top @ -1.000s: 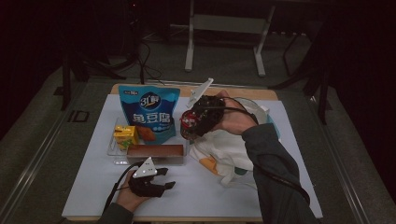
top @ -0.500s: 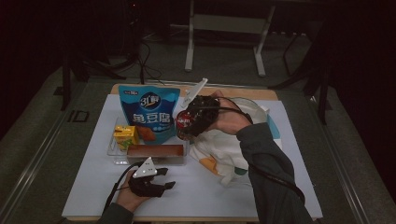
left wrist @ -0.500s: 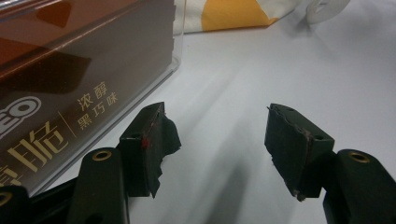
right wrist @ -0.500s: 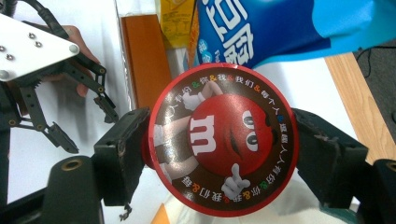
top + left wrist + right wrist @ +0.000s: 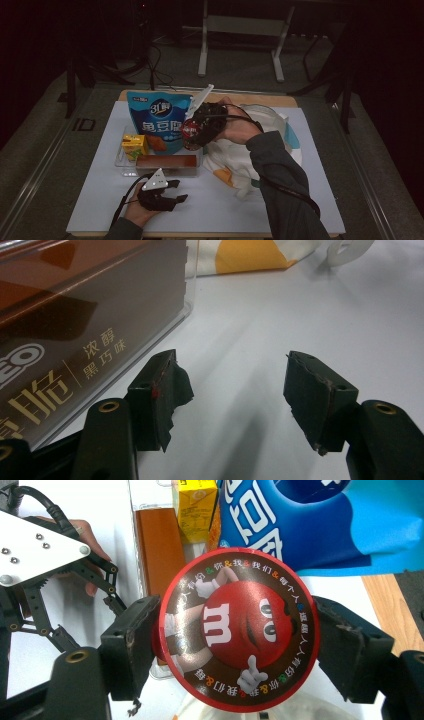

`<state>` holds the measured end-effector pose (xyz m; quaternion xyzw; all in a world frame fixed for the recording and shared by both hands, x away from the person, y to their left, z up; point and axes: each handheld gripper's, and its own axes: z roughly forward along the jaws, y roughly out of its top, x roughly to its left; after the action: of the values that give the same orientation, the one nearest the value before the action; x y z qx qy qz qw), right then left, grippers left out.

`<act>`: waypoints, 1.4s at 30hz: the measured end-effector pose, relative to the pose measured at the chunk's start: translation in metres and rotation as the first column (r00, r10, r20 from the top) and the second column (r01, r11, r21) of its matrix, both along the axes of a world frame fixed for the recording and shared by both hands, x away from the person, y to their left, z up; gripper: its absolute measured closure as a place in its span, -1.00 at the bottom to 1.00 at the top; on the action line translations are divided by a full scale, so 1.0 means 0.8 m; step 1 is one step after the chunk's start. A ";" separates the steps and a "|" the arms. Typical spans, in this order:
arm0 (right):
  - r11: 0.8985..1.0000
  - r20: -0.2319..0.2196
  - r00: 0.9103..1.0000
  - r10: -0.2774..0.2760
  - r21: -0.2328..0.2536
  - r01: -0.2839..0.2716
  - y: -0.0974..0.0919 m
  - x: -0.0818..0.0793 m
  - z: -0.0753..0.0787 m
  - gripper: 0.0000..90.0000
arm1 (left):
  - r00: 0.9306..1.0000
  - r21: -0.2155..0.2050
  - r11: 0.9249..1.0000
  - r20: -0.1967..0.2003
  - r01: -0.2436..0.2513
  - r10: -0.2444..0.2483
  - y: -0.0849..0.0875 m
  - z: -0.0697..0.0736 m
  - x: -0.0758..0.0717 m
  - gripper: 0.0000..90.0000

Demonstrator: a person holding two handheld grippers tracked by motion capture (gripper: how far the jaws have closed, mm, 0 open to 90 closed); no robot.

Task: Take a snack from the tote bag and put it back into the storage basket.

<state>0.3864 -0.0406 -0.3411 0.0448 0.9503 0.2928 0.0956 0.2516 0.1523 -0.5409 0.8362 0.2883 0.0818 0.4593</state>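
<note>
Packing of snacks into a clear tray, mid-course. The right gripper, seen from above, hovers at the tray's right end, beside a white bag with orange and blue print. Its jaws are closed on a round red candy tin, one black pad on each side of the tin, whose printed lid faces the right gripper view's camera. The tin is thus held in the air, over the tray's edge, and not yet set down.

Already in the tray: a yellow carton at its left, a brown box along its near side, and a blue pouch standing at the back. These appear placed, so most of the load seems done.

The left gripper rests on the white table near the tray, jaws apart with nothing between them; in its own view the brown box lies just beside the left jaw.

Judged remaining: lowering the tin into free space in the tray, which looks scarce, then releasing it. Whether more items remain in the bag cannot be told.
</note>
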 end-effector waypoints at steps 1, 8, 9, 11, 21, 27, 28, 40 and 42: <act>1.000 -0.001 1.000 0.002 0.000 -0.002 0.001 0.001 -0.001 -0.46 | 1.000 0.000 1.000 -0.001 0.000 0.000 0.000 0.000 0.000 -0.14; 1.000 -0.008 1.000 -0.001 0.000 0.001 0.006 0.003 -0.007 -0.46 | 1.000 -0.002 1.000 -0.001 0.000 0.000 0.000 0.000 0.000 -0.14; 1.000 -0.009 1.000 -0.004 0.001 0.004 0.006 0.003 -0.008 -0.46 | 1.000 -0.001 1.000 0.001 0.000 0.000 0.000 0.000 0.000 -0.14; 1.000 -0.007 1.000 -0.008 -0.001 0.008 0.007 0.005 -0.010 -0.46 | 1.000 -0.003 1.000 0.001 0.000 0.000 0.000 0.000 0.000 -0.14; 1.000 -0.015 0.999 -0.029 -0.011 0.029 0.012 0.011 -0.020 -0.46 | 1.000 -0.002 1.000 0.001 0.000 0.000 0.001 0.000 0.000 -0.14; 0.999 -0.022 0.999 -0.042 -0.012 0.042 0.013 0.015 -0.028 -0.46 | 1.000 -0.002 1.000 0.000 0.001 -0.001 0.001 0.000 0.000 -0.14; 0.999 -0.023 0.999 -0.045 -0.014 0.044 0.013 0.015 -0.029 -0.46 | 1.000 -0.002 1.000 0.001 0.001 -0.001 0.001 0.000 0.000 -0.14; 0.998 -0.017 0.998 -0.061 -0.015 0.061 0.019 0.018 -0.035 -0.46 | 1.000 -0.003 1.000 0.001 0.000 0.000 0.001 0.000 0.000 -0.14; 0.998 -0.016 0.998 -0.066 -0.013 0.066 0.019 0.018 -0.035 -0.46 | 1.000 -0.003 1.000 0.001 0.000 0.000 0.001 0.000 0.000 -0.14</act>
<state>0.4007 -0.0250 -0.3690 0.0778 0.9510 0.2830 0.0975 0.2517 0.1527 -0.5409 0.8356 0.2880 0.0819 0.4606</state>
